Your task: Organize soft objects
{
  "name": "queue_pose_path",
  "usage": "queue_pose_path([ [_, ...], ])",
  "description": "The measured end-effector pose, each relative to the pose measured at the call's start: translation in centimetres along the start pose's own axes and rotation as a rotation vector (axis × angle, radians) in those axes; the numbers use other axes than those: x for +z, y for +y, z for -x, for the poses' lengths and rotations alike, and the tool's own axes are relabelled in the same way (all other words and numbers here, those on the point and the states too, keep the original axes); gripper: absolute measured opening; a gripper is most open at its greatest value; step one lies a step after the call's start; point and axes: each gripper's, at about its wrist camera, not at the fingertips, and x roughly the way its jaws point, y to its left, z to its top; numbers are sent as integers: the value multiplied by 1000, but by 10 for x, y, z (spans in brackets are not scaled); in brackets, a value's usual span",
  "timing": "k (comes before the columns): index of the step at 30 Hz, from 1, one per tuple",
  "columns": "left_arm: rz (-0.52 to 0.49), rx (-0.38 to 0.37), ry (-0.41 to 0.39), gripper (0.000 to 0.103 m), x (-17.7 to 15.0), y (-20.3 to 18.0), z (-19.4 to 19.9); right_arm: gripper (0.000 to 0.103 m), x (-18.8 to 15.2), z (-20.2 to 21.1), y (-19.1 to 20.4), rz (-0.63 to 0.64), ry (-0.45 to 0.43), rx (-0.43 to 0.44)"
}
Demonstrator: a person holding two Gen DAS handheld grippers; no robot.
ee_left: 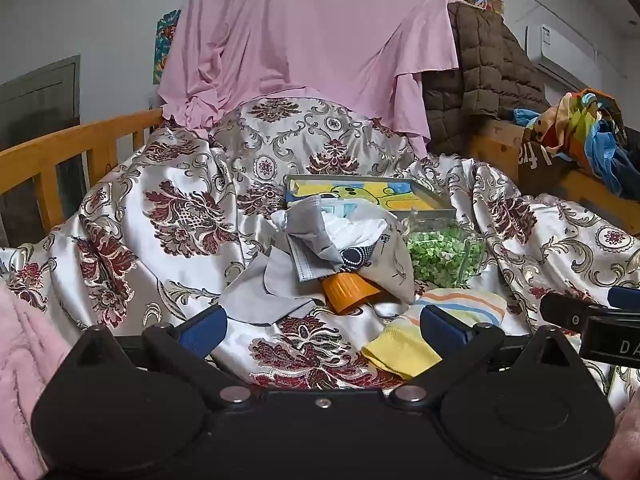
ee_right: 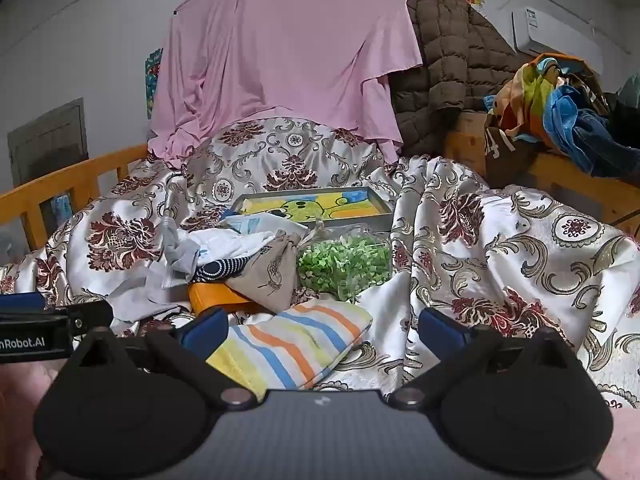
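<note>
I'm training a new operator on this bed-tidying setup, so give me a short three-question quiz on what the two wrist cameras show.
1. True or false: the left gripper is shut on the striped towel.
2. Which lies nearest the right gripper? A) framed cartoon picture B) striped towel C) green plant bundle
3. Fill in: the drawstring pouch rests partly on an ____ object.

Key: 1 false, both grippers are open and empty; 2 B; 3 orange.

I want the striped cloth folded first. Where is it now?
The striped cloth lies on the floral bedspread, nearest in the right wrist view, just in front of the orange item and beige pouch.
</note>
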Motion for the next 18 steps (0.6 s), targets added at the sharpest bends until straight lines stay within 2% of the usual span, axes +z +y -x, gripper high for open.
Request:
queue_pose_path([
  [18,0,1,-1,102,0,0,0,103,0,0,0,0,1,-1],
])
